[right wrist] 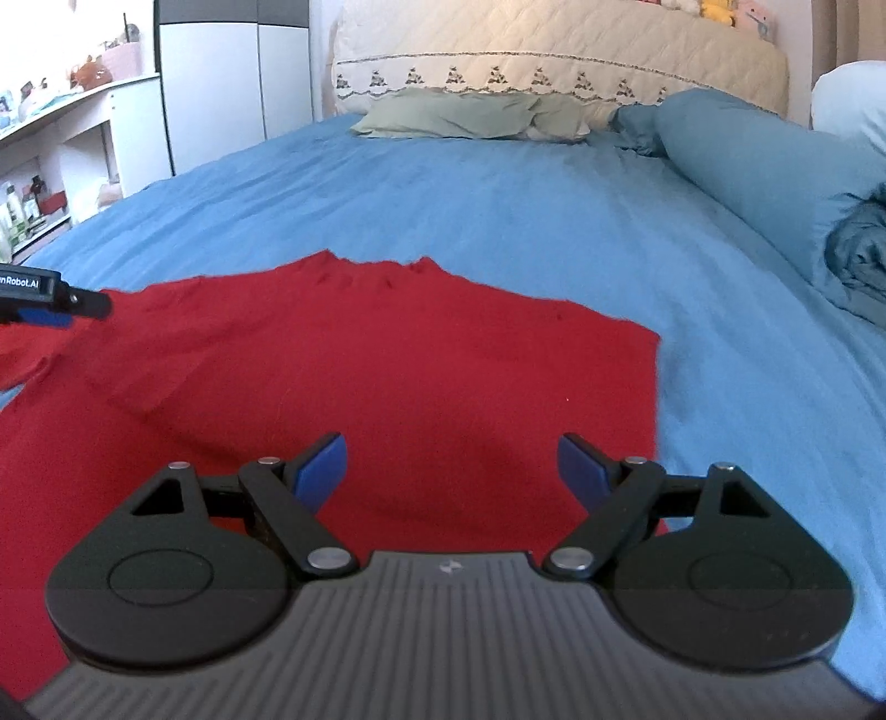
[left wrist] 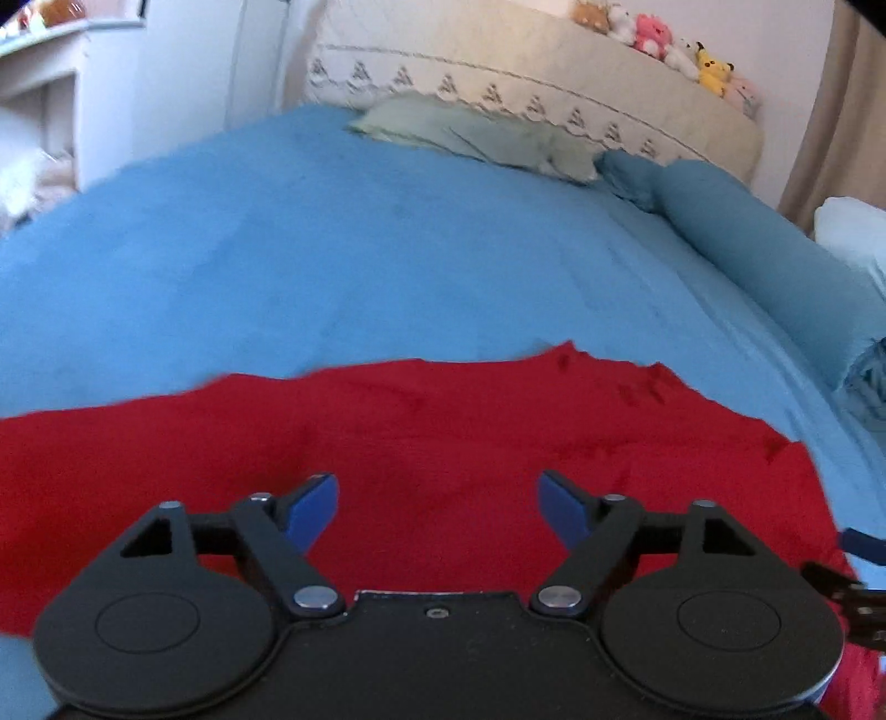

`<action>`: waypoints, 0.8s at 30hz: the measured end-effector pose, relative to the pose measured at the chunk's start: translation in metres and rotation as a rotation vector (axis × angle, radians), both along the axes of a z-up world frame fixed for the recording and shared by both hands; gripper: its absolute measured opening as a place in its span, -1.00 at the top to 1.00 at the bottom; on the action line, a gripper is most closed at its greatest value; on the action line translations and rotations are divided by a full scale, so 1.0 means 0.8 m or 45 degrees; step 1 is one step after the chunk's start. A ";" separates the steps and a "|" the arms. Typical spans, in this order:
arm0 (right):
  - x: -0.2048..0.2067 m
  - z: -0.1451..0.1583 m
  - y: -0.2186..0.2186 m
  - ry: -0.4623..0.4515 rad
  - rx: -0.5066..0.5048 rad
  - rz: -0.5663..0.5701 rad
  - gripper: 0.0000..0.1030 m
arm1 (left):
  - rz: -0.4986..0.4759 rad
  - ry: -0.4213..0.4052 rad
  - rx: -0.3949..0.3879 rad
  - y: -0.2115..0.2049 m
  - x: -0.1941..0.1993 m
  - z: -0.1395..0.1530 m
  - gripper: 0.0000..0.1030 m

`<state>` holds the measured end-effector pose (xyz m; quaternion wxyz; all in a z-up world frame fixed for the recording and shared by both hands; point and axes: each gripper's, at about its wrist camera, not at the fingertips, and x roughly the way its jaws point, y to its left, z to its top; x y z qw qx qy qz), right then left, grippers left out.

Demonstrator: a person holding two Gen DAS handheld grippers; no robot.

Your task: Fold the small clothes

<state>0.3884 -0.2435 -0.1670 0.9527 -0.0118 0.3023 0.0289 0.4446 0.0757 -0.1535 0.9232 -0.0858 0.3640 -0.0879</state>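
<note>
Black gripper, blue pads — silver pivots

Both wrist views look low, close across the red garment toward the headboard.

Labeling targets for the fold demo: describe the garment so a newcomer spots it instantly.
Start at the big bed with the blue sheet. On its near end, away from the headboard, lies the red garment, spread flat below both open grippers. It is the only red thing; all other bedding is blue or pale green.

Matt red cloth garment on soft blue bedsheet
</note>
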 end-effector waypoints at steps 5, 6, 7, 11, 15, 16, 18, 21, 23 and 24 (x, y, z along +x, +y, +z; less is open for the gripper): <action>0.048 -0.022 -0.004 0.015 0.000 -0.033 -0.92 | -0.074 0.033 0.087 -0.024 0.025 -0.026 -0.63; 0.054 -0.029 -0.008 0.046 -0.023 -0.064 -0.91 | -0.083 0.027 0.113 -0.026 0.024 -0.029 -0.63; 0.056 -0.035 -0.015 0.054 -0.035 -0.083 -0.91 | -0.098 0.015 0.136 -0.027 0.022 -0.032 -0.64; 0.037 -0.043 -0.052 0.021 -0.005 -0.119 -0.92 | -0.130 -0.008 0.202 -0.022 0.011 -0.037 -0.68; 0.020 -0.036 -0.074 0.021 0.049 -0.188 -0.93 | -0.162 -0.025 0.201 -0.014 -0.010 -0.030 -0.70; 0.009 -0.029 -0.076 -0.005 0.093 -0.180 -0.93 | -0.169 -0.041 0.196 -0.015 -0.015 -0.027 -0.73; -0.013 -0.019 -0.071 -0.058 0.131 -0.118 -0.93 | -0.174 -0.054 0.190 -0.012 -0.028 -0.023 -0.85; -0.024 -0.022 -0.054 -0.032 0.106 -0.022 -0.94 | -0.177 -0.013 0.206 -0.014 -0.029 -0.030 -0.85; -0.022 -0.032 -0.052 -0.002 0.076 -0.035 -0.93 | -0.172 0.003 0.229 -0.016 -0.031 -0.035 -0.85; -0.019 -0.037 -0.055 0.017 0.067 -0.061 -0.93 | -0.172 0.009 0.234 -0.016 -0.033 -0.035 -0.85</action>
